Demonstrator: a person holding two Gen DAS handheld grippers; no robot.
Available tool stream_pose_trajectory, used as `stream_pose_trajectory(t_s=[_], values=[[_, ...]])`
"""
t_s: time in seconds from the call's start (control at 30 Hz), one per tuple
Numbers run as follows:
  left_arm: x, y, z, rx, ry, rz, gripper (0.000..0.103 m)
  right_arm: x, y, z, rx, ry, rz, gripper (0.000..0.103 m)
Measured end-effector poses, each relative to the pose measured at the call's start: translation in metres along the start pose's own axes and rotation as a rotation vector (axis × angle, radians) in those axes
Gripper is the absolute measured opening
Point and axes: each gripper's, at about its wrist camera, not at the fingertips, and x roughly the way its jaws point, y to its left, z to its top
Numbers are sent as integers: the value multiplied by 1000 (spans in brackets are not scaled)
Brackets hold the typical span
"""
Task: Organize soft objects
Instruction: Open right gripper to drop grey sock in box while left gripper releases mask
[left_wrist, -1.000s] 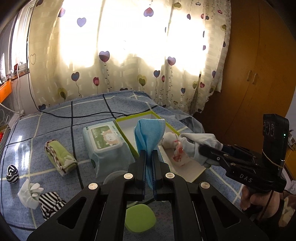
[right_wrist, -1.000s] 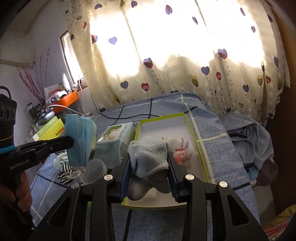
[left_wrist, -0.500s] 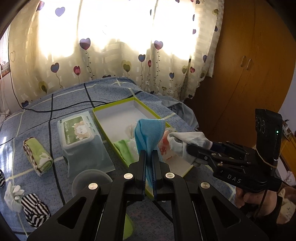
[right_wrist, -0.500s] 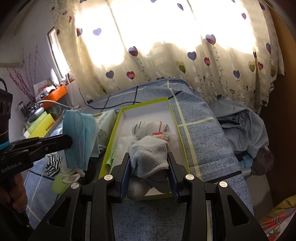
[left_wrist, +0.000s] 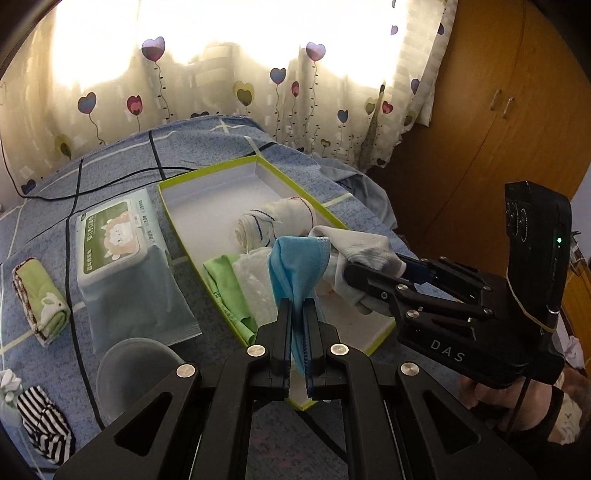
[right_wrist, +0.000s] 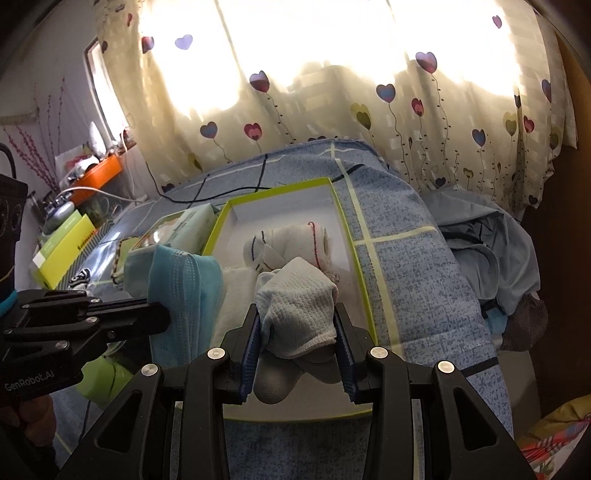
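Left gripper (left_wrist: 298, 314) is pinching a blue face mask (left_wrist: 297, 263) between closed jaws, while the right gripper (right_wrist: 297, 332) is clamping a white sock (right_wrist: 297, 306); both are hanging over the near end of a green-rimmed box (right_wrist: 364, 291) on the bed (right_wrist: 417, 280); rolled socks (left_wrist: 273, 225) are lying inside it; a wipes pack (left_wrist: 118, 243) is sitting beside its left edge.

Sunlight glares through the curtain (left_wrist: 229, 85), blowing out highlights; the foreground stays dim, with fisheye-bent, darkened edges.
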Motion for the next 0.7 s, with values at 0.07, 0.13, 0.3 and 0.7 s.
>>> stream_pose_trajectory(t_s=[0.07, 0.13, 0.3, 0.7], values=[[4, 2, 0, -7, 9, 3, 5, 6, -1, 2, -2, 6, 3, 35], [9, 3, 1, -13, 20, 3, 5, 12, -1, 4, -6, 13, 1, 35], [20, 6, 3, -24, 44, 7, 5, 21, 0, 13, -20, 17, 1, 35], [33, 6, 16, -32, 52, 62, 5, 9, 1, 13, -22, -27, 16, 54]])
